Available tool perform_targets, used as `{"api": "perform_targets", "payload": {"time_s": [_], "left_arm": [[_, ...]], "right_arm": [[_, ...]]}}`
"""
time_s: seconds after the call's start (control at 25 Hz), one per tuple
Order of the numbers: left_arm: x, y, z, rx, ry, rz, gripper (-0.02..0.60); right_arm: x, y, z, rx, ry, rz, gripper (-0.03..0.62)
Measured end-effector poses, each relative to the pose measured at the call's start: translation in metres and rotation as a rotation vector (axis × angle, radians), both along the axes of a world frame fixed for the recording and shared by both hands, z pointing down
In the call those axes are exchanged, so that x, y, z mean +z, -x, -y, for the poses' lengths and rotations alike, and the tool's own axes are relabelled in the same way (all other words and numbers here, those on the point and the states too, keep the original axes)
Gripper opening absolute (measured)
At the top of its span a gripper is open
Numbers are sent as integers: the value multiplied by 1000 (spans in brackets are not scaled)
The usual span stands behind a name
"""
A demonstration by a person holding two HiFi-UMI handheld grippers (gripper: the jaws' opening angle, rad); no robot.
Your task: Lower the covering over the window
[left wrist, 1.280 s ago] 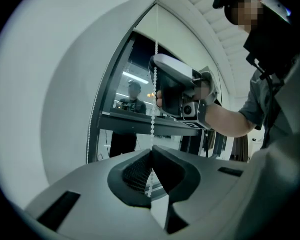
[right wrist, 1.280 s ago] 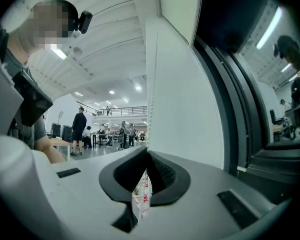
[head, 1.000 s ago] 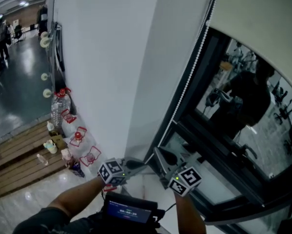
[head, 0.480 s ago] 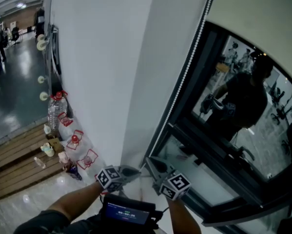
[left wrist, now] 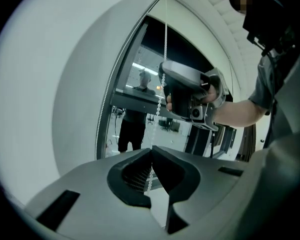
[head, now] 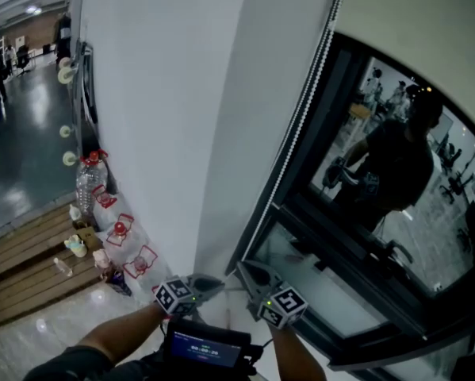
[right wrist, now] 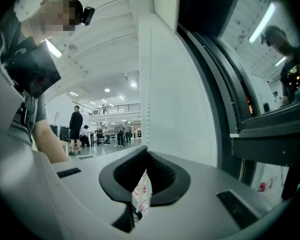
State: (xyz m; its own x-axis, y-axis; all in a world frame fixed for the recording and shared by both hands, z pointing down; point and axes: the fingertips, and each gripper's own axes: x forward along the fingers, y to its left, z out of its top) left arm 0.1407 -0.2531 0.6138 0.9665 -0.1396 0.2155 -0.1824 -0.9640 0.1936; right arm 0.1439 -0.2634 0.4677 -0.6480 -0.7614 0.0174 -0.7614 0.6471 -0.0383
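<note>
A white bead chain point(head: 300, 125) hangs beside the dark window frame point(head: 340, 240), below the cream roller blind point(head: 415, 6). My left gripper point(head: 218, 280) and right gripper point(head: 240, 266) meet low on that chain, tips nearly touching. In the left gripper view the bead chain point(left wrist: 165, 44) drops past the right gripper point(left wrist: 186, 96) and into my left gripper point(left wrist: 151, 153), whose jaws are shut on it. In the right gripper view the bead chain point(right wrist: 150, 74) runs down the white wall into my right gripper point(right wrist: 146, 153), also shut on the beads.
Large water bottles point(head: 90, 182) and red-handled jugs point(head: 120, 232) stand at the foot of the white wall point(head: 166, 94). A wooden platform point(head: 27, 252) lies to the left. The glass reflects a person point(head: 396, 165). A small screen point(head: 205, 346) hangs at my chest.
Both grippers have sunk lower together while staying shut on the bead chain. Their jaws have not opened.
</note>
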Motion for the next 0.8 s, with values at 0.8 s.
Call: {"api": "perform_targets", "payload": {"time_s": [0.8], "left_arm": [[-120,80,30,-145,-104,-133,69]], "right_arm": [[0,-15,-3,45,25,63,3]]}}
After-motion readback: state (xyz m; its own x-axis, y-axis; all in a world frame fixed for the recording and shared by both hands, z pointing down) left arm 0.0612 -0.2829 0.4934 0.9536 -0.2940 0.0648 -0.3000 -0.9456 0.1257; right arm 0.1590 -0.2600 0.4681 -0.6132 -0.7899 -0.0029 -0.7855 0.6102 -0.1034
